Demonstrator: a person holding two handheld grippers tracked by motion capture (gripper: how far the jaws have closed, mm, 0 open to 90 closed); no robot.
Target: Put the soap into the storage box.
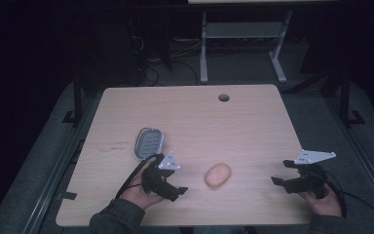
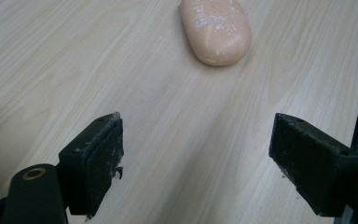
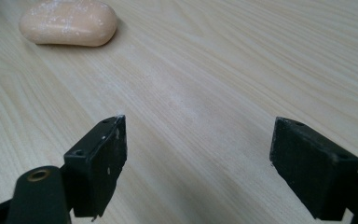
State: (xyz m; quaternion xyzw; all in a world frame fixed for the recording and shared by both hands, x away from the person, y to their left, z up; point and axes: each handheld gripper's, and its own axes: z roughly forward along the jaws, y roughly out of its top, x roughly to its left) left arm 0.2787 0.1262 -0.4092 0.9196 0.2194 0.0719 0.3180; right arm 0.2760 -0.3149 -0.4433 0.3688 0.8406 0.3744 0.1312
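Right, I've got my left gripper (image 1: 171, 181) low by the near edge, fingers (image 2: 95, 163) spread wide and empty; right gripper (image 1: 283, 171) likewise gaping, holding nothing. Between them the orange soap (image 1: 217, 175) lies on the counter (image 1: 253, 126). Farther back, left, sits the grey soap dish (image 1: 149, 142).

Pretty open here. The soap bar (image 1: 217, 175) lies alone mid-surface with bare wood on every side, so both the left gripper (image 1: 175, 183) and right gripper (image 1: 283, 171) have a straight run at it. Only other thing around is the soap dish (image 1: 149, 142), behind the left gripper, well off that lane.
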